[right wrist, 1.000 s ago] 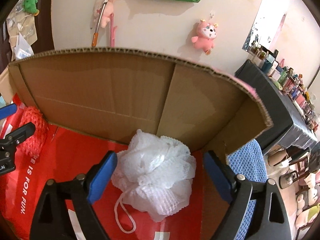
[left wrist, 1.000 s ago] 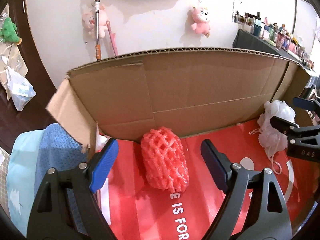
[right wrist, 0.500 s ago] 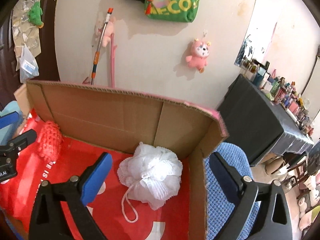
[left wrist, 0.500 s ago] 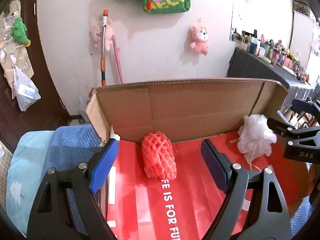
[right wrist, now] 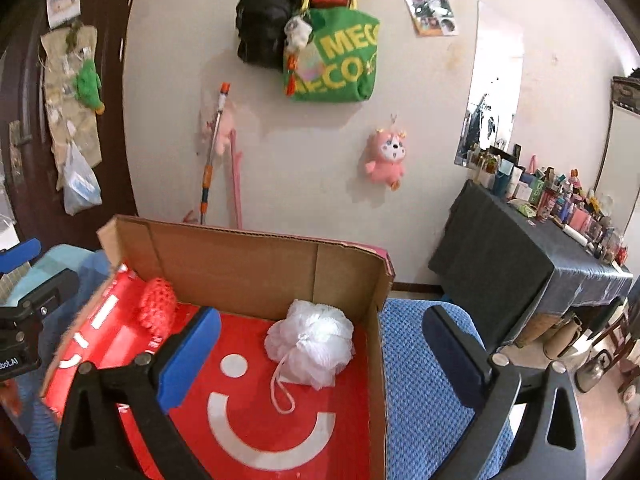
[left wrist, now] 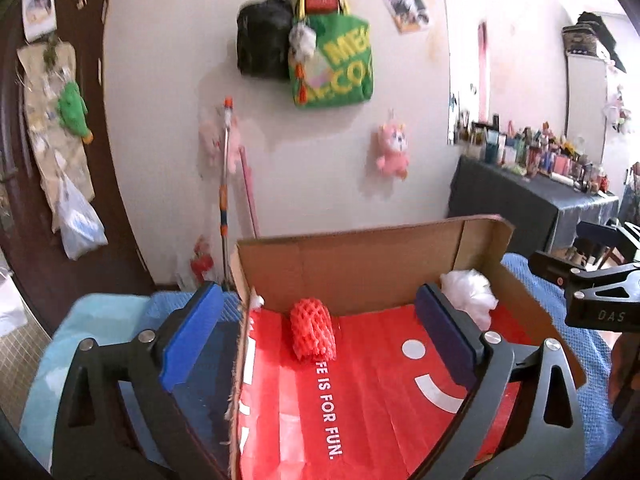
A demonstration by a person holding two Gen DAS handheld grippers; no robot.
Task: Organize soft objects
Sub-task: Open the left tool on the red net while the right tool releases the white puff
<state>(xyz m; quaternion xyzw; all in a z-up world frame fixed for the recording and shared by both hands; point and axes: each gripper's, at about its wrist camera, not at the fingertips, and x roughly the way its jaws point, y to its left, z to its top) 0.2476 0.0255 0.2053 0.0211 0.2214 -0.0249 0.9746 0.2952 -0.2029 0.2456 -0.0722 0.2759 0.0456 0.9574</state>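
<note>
A cardboard box (left wrist: 360, 264) (right wrist: 256, 264) with a red printed floor holds a red foam net sleeve (left wrist: 313, 334) (right wrist: 158, 306) at the back left and a white mesh bath pouf (left wrist: 472, 296) (right wrist: 310, 342) at the back right. My left gripper (left wrist: 320, 344) is open and empty, raised above and in front of the net sleeve. My right gripper (right wrist: 324, 354) is open and empty, raised above the pouf and the box's right wall. Each gripper shows at the edge of the other's view.
The box rests on a blue towel (right wrist: 420, 380) (left wrist: 120, 320) over a lighter blue cloth. Behind is a white wall with hanging bags (right wrist: 332, 60), a pink plush (right wrist: 384, 160) and a mop handle (left wrist: 225, 184). A dark-draped table (right wrist: 520, 248) with bottles stands at the right.
Both grippers have pulled back and up from the box. The net sleeve and the pouf stay where they lay, now smaller and farther away. Both grippers stay open.
</note>
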